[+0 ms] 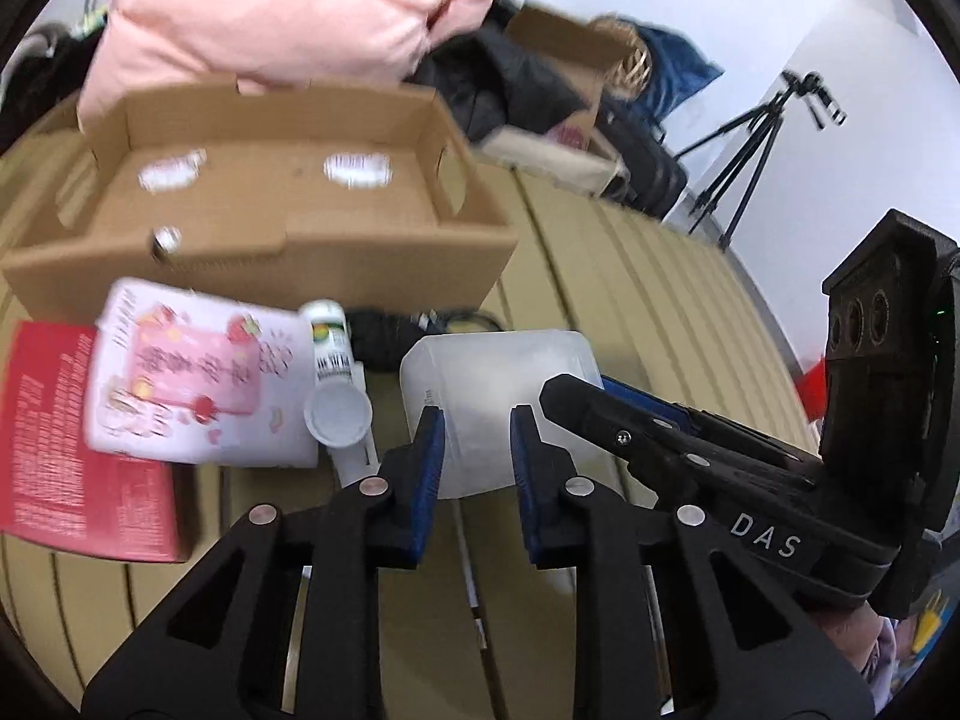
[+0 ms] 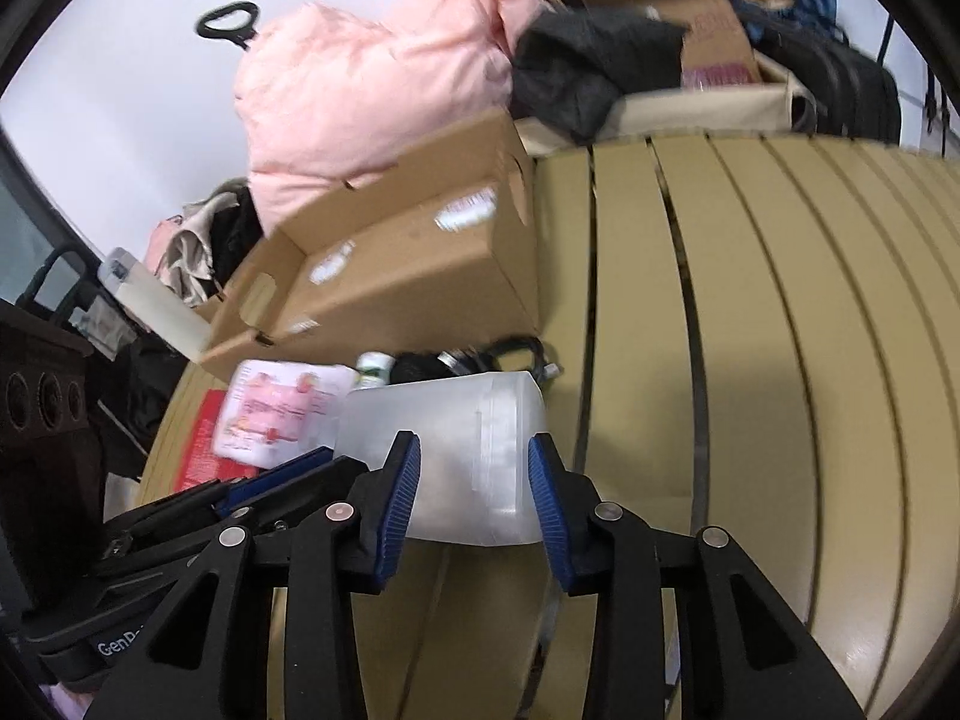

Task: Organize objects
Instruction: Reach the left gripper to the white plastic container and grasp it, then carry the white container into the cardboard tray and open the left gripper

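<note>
Translucent white plastic container, boxy with rounded corners, sits on the tabletop in front of both claws. Left claw: blue pads either side of the container's near edge, narrow gap; can't tell whether the pads actually press on it. Right claw: wider gap, pads flank the container's near face; contact also unclear. The two claws are close together, side by side, each visible in the other's view. Tabletop is tan slats with dark gaps. Behind the container: open cardboard box with white stickers on its inner floor, a black cable bundle just beside it. Left of the container: small white bottle lying down, a round white cap, a pink-and-white printed pack overlapping a red box. Background: pink pillow, dark clothing, more cartons, white wall. Left view only: a black tripod by the wall, the cap, and the box floor. Right view only: a long bare stretch of slats.
</note>
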`<state>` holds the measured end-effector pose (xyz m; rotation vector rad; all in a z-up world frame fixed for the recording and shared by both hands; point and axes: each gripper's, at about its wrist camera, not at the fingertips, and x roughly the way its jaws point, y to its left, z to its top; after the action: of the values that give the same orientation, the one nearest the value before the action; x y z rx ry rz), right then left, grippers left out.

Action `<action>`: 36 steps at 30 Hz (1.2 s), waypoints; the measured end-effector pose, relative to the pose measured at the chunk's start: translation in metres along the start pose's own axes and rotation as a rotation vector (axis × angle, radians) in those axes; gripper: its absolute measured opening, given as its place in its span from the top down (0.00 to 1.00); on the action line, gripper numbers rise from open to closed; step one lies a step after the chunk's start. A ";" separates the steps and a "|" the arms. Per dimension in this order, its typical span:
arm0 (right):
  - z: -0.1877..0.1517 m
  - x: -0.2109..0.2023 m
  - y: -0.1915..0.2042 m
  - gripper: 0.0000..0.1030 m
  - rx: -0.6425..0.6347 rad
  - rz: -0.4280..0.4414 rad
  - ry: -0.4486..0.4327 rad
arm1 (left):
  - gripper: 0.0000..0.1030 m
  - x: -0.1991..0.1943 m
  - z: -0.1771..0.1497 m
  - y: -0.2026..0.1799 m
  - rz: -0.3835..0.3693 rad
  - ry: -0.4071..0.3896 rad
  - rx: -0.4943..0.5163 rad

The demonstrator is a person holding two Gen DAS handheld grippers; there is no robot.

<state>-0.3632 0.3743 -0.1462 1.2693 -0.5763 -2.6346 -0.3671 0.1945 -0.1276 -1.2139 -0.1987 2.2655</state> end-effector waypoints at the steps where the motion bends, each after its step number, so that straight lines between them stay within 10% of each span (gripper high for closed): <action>1: 0.003 -0.007 0.006 0.61 -0.013 0.001 -0.015 | 0.83 -0.009 0.003 -0.001 -0.007 -0.017 -0.001; 12: 0.110 0.002 0.109 0.61 -0.171 0.082 -0.110 | 0.83 -0.072 0.133 0.071 0.039 -0.147 0.010; 19: 0.172 0.107 0.144 0.61 -0.173 0.097 -0.015 | 0.88 -0.012 0.199 0.155 0.145 -0.080 -0.003; 28: 0.185 0.234 0.143 0.62 -0.068 0.105 0.173 | 0.90 0.048 0.209 0.234 0.244 0.023 -0.066; 31: 0.185 0.252 0.143 0.62 -0.032 0.137 0.216 | 0.71 0.044 0.207 0.238 0.320 -0.027 -0.019; 33: 0.186 0.251 0.139 0.62 -0.032 0.154 0.223 | 0.41 0.035 0.206 0.237 0.321 -0.048 -0.018; 36: 0.191 0.229 0.133 0.50 -0.053 0.127 0.187 | 0.35 0.014 0.206 0.227 0.320 -0.065 0.009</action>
<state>-0.6583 0.2348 -0.1477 1.3940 -0.5349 -2.3806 -0.6298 0.0390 -0.1037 -1.2405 -0.0178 2.5785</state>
